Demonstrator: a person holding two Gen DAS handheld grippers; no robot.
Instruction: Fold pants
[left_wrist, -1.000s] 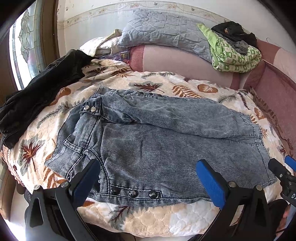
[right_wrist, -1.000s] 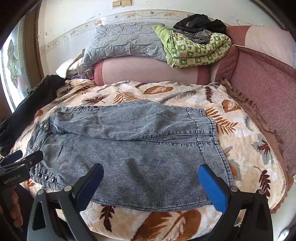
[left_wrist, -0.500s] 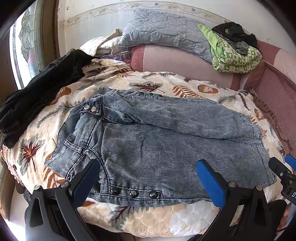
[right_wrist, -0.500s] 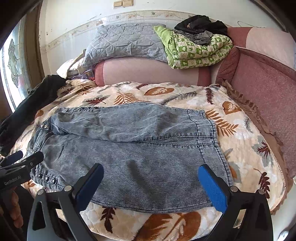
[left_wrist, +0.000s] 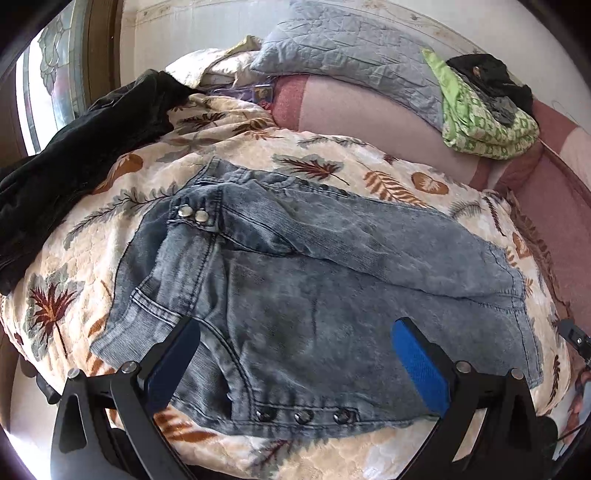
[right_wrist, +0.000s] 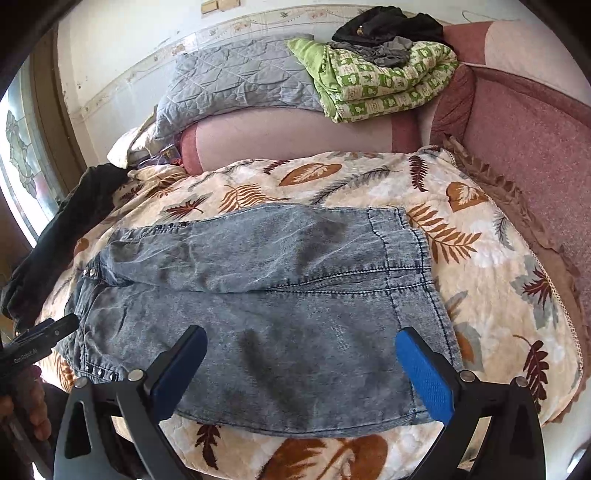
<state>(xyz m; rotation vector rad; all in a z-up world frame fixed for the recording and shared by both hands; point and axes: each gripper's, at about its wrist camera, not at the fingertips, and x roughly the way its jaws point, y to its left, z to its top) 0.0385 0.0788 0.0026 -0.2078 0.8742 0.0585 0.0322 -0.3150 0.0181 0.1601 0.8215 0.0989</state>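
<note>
Grey-blue acid-wash denim pants (left_wrist: 317, 280) lie flat on a leaf-print bedspread (left_wrist: 92, 258), waistband to the left, leg hems to the right, one leg lying beside the other. My left gripper (left_wrist: 295, 354) hovers open over the waistband end, above the row of metal snaps (left_wrist: 303, 416) at the near edge. In the right wrist view the pants (right_wrist: 280, 295) fill the middle, and my right gripper (right_wrist: 301, 369) hangs open over the near leg close to its hem. Nothing sits between either pair of blue pads.
A black garment (left_wrist: 74, 155) is heaped at the bed's left edge. A grey quilted pillow (right_wrist: 236, 81), a green patterned blanket (right_wrist: 384, 85) and dark clothes rest on the pink bolster (right_wrist: 295, 136) at the back. A padded pink side (right_wrist: 535, 155) bounds the right.
Both grippers have drifted slightly, with the view shifting a little; the pants lie as before and both jaws stay open.
</note>
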